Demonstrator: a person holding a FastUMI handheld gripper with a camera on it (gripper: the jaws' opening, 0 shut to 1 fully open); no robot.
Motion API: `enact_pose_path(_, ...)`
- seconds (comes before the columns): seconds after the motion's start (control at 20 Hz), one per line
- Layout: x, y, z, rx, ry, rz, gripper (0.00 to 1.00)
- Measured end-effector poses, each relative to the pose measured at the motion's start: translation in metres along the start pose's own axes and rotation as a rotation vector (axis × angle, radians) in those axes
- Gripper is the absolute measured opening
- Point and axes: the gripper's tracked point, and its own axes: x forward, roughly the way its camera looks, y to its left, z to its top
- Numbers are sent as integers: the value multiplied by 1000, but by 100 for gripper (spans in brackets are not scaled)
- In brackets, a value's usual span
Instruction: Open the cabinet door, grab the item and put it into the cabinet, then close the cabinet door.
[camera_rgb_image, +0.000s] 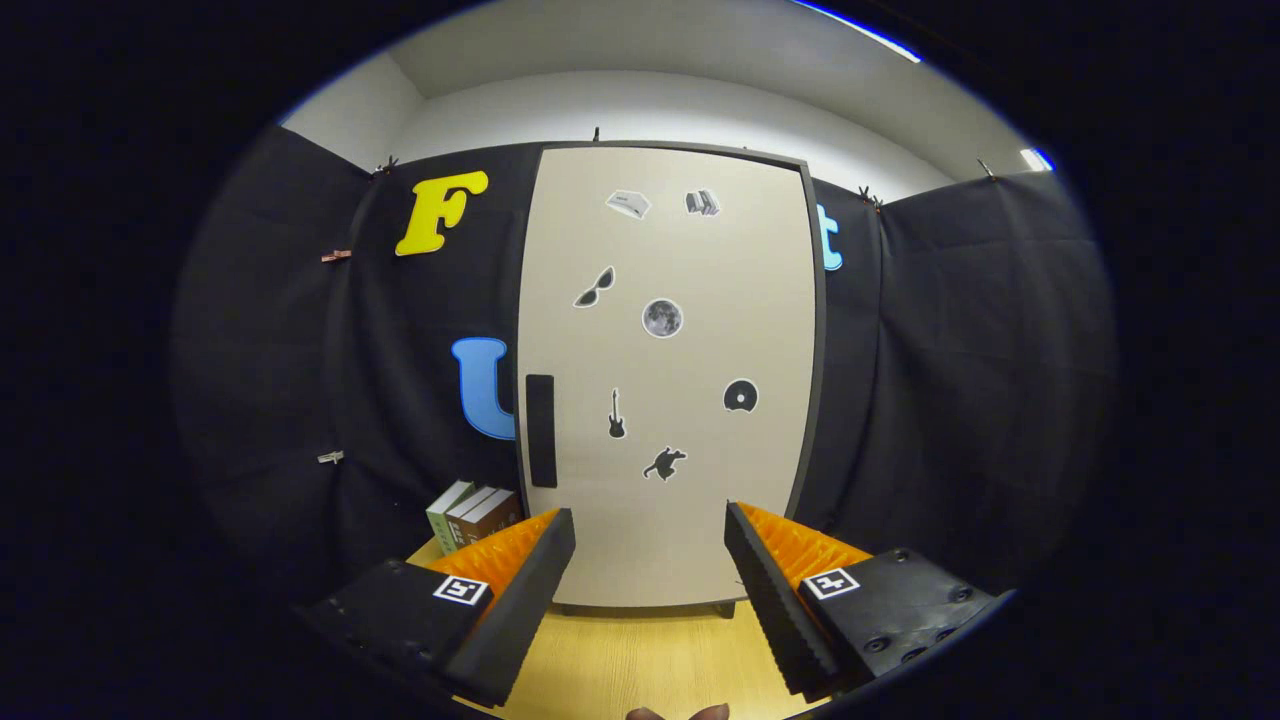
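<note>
Some boxes (470, 512), probably the item to store, stand on the worktop (620, 660) at the left, just beside the cabinet, beyond the left finger. The black handle (540, 430) sits on the left edge of the cabinet door (690, 480), so I think the door swings out from that side. The door is closed, so what is inside is hidden. The tongs (650, 525) are wide open, hold nothing, and point at the door

one cabinet (700, 500); seven stickers (662, 318) on its door; three books (475, 515); one handle (540, 430)
</note>
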Motion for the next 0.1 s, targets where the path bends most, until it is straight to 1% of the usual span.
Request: enact_pose_path(0.1, 2, 4, 5, -8, -6, 4, 98)
